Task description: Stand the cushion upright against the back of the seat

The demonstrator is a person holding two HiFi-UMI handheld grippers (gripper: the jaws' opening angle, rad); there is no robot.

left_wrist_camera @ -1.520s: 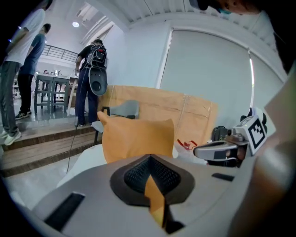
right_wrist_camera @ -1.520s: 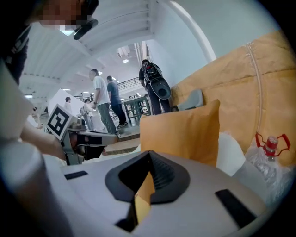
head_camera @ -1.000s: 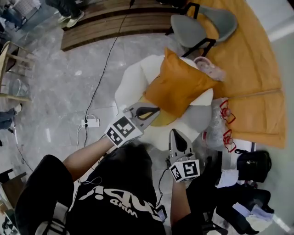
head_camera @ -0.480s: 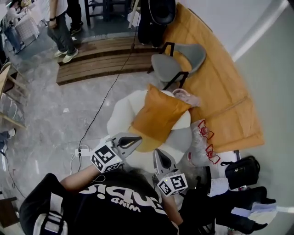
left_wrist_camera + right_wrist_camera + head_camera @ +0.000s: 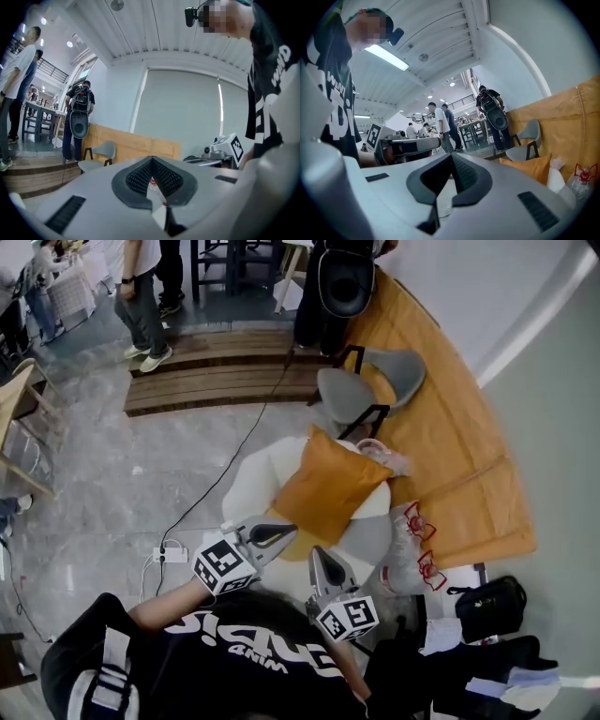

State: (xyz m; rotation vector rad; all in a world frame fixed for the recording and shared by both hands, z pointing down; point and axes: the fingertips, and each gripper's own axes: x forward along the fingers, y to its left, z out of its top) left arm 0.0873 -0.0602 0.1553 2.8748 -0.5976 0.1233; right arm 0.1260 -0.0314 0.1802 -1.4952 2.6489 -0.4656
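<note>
An orange cushion (image 5: 328,488) stands tilted on a white rounded seat (image 5: 258,465), its upper edge leaning toward the seat's far side; a yellow pad (image 5: 292,538) lies under it. My left gripper (image 5: 289,532) is shut and empty, just short of the cushion's near lower corner. Further right, my right gripper (image 5: 316,555) is also shut and empty, clear of the cushion. The right gripper view looks level past shut jaws (image 5: 451,159) to the cushion (image 5: 530,168) and the left gripper (image 5: 405,147). The left gripper view shows shut jaws (image 5: 152,161) and the room beyond.
A grey chair (image 5: 361,390) stands behind the seat against an orange panel (image 5: 450,427). A clear plastic bag (image 5: 412,535) and a black bag (image 5: 489,594) lie to the right. A power strip (image 5: 171,554) with its cable lies on the floor at left. People stand near the wooden step (image 5: 216,381).
Both grippers have drawn back from the cushion and risen; the left one was at the cushion's lower corner a second ago. The cushion stays tilted on the seat.
</note>
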